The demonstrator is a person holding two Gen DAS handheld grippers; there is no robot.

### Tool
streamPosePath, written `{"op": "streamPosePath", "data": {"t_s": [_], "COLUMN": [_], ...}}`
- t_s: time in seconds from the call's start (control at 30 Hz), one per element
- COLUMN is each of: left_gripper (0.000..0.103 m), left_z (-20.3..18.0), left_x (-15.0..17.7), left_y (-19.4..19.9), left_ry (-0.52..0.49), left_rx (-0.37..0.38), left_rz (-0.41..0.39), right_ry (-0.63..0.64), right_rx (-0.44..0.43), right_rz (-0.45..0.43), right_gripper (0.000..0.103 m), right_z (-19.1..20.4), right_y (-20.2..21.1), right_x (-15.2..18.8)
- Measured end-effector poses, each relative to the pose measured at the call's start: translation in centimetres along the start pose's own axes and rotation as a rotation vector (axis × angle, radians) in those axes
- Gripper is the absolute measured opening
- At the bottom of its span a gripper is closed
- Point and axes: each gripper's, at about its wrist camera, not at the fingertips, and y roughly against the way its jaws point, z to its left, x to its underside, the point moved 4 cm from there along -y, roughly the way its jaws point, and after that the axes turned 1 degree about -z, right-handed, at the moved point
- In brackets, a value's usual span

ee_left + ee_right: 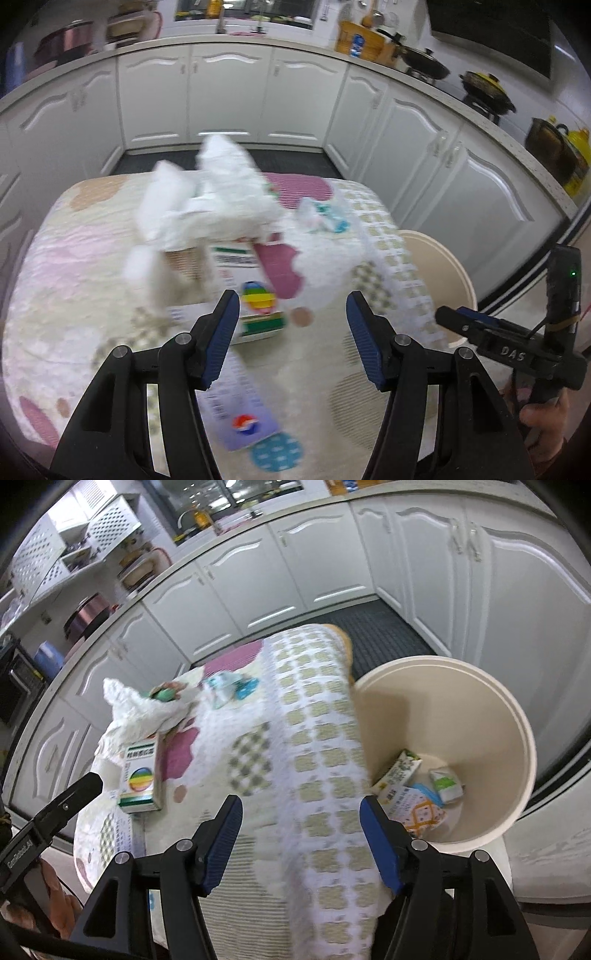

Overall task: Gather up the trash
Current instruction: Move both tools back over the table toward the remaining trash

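Both grippers, left (291,325) and right (301,834), agape and empty over the table (325,738), with tissue (218,199), box (140,775) and wrapper (229,686) on it, more trash in the bin (517,716) beside.

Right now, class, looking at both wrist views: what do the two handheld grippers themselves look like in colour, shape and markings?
Both are alike. The left gripper and right gripper have glossy black angular fingers with silver pivot pins and ribbed blue pads. Seen from the left wrist view, the right gripper's body carries raised letters "DAS", a small green light and a thin cable. Seen from the right wrist view, the left gripper's side bears white lettering, too blurred to read.
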Motion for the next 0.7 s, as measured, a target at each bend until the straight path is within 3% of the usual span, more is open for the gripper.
{"op": "streamPosePath", "data": {"t_s": [0.4,0.7], "left_gripper": [0.06,0.06], "left_z": [8.8,11.4], "left_x": [1.6,2.2], "left_y": [2.0,1.4], "left_ry": [0.126,0.183], "left_rx": [-0.086,-0.088], "left_rz": [-0.005,0.011], "right_ry": [0.082,0.103], "right_rx": [-0.044,-0.089], "right_rz": [0.048,0.087], "right_gripper": [0.066,0.066], "right_z": [4.9,7.8], "right_y": [-2.2,-4.0], "right_x": [0.5,0.4]}}
